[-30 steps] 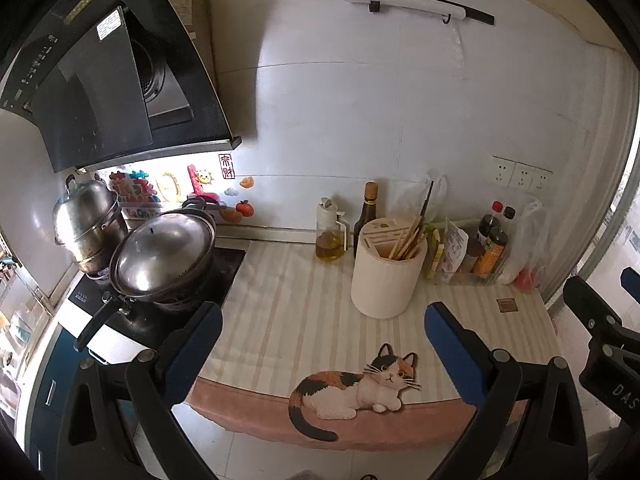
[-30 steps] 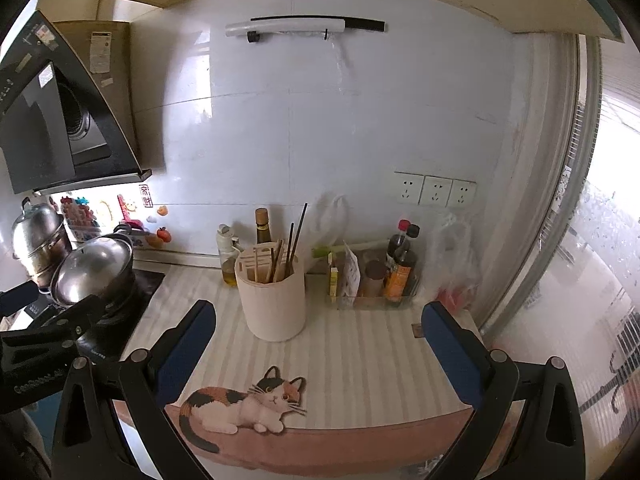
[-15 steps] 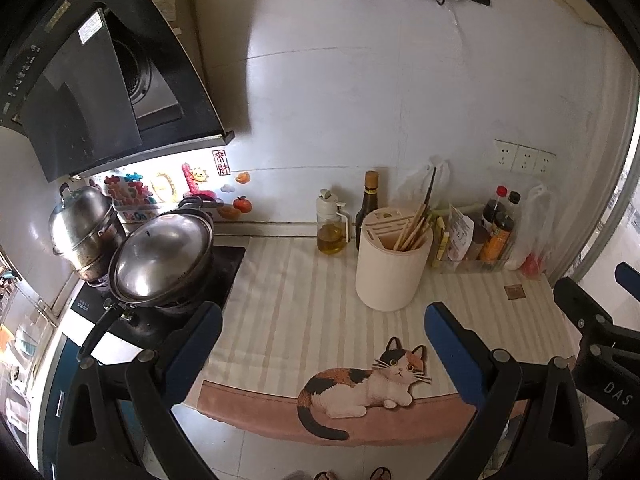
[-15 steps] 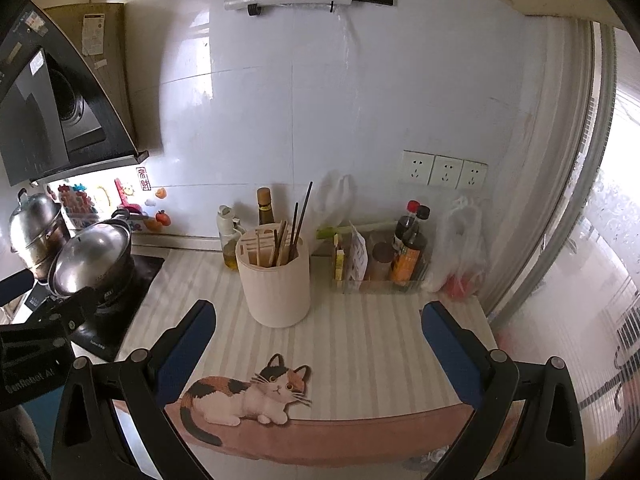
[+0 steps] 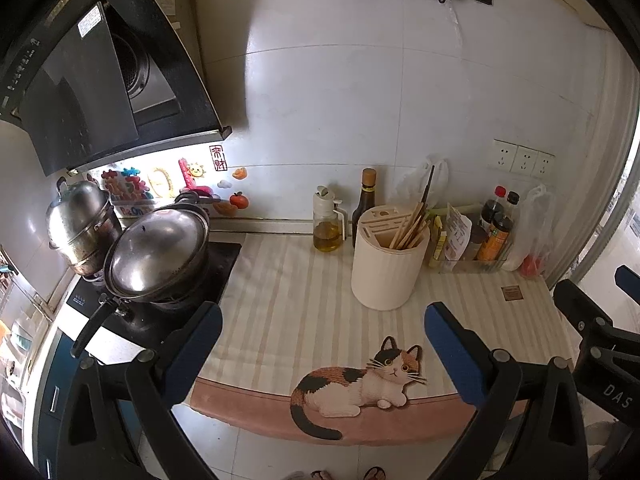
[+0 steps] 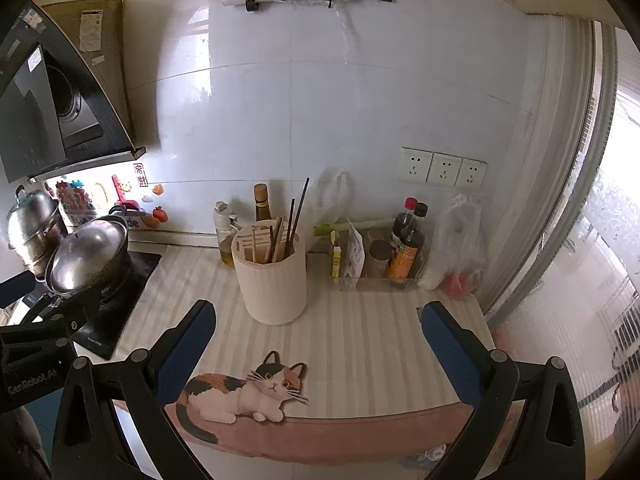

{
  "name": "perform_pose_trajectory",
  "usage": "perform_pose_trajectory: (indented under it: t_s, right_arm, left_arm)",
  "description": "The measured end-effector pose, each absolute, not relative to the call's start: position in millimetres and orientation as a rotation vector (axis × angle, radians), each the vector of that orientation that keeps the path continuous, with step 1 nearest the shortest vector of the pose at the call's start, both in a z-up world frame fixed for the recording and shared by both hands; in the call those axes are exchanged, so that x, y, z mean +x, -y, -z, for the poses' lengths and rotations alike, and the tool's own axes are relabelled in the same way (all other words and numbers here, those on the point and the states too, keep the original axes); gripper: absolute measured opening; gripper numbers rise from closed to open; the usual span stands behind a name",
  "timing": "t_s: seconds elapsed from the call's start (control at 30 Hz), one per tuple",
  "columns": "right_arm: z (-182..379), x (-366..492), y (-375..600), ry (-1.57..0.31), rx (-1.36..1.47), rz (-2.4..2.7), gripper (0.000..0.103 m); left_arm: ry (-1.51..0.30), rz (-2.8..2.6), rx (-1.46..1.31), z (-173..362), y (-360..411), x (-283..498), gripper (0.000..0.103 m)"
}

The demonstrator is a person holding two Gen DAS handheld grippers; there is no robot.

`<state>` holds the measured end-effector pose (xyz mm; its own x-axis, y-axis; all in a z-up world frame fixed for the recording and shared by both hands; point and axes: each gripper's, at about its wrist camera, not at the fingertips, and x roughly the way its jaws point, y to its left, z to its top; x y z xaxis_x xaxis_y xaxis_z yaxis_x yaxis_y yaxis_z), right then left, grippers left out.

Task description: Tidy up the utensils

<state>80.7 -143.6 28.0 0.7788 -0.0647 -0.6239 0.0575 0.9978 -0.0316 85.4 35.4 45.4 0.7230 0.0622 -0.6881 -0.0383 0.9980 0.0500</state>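
A cream cylindrical utensil holder stands on the striped counter mat, with several wooden and dark chopsticks leaning in it. It also shows in the right wrist view, with its chopsticks. My left gripper is open and empty, held back from the counter's front edge. My right gripper is open and empty too, at the same distance. Each gripper's body shows at the edge of the other's view.
A lidded wok and a steel pot sit on the hob at the left. An oil dispenser and a dark bottle stand behind the holder. A tray of sauce bottles and plastic bags are at the right. A cat-pattern mat hangs over the front edge.
Both cameras have drifted slightly; the counter sits a little differently in the views. Both grippers stay open and empty.
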Motion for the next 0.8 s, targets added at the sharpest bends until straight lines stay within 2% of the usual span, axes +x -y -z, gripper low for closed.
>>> perform_pose_trajectory:
  t_s: [0.8]
  right_arm:
    - [-25.5,80.1,149.9,-0.675,0.0,0.069,0.103]
  left_arm:
    - [-0.764,-0.054,0.009,-43.9,-30.7,86.1,0.103]
